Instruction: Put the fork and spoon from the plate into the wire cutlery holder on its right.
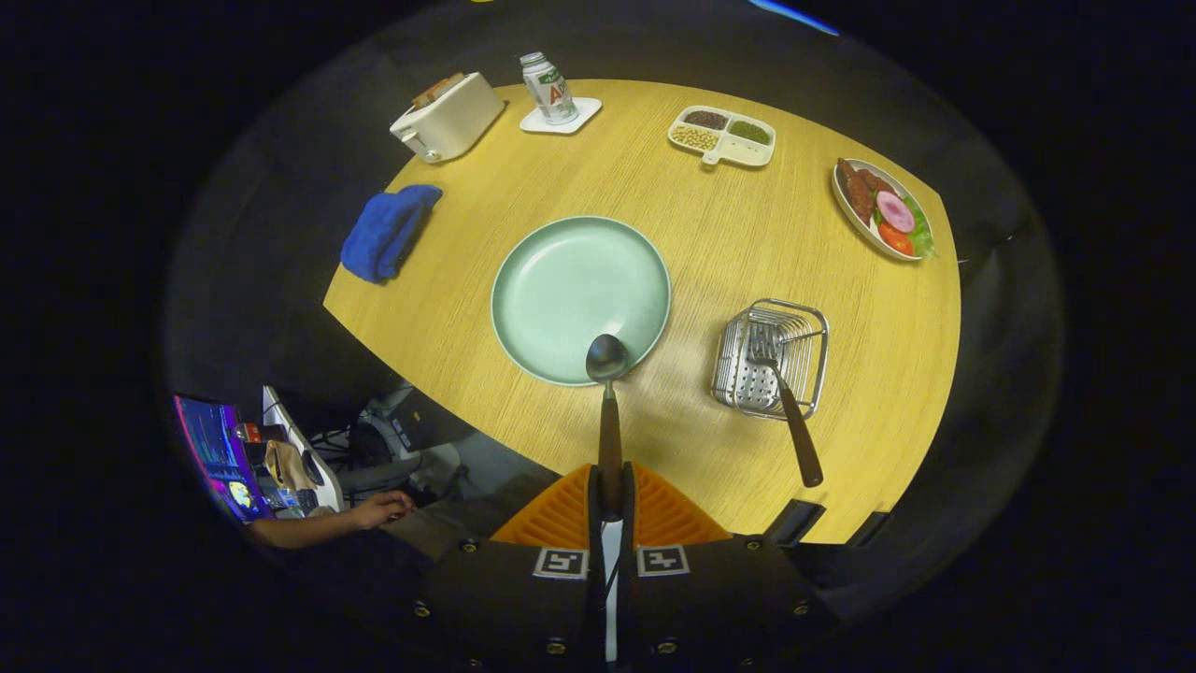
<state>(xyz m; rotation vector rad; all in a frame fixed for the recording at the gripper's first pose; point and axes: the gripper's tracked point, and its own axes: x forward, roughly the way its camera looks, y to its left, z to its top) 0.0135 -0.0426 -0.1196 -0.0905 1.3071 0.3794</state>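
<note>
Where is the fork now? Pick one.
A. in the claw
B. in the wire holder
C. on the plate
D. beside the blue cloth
B: the fork stands head-down in the wire holder, its handle leaning out, while the claw is shut on the spoon over the plate.

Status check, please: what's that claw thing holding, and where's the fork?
Gripper shut on spoon handle, above plate edge. Fork already in wire holder. Nothing blocking the holder.

Toaster (448, 116); bottle (548, 88) on coaster (561, 117); blue cloth (388, 232); divided dish (721, 136); food plate (883, 209); wooden table (673, 449)
</note>
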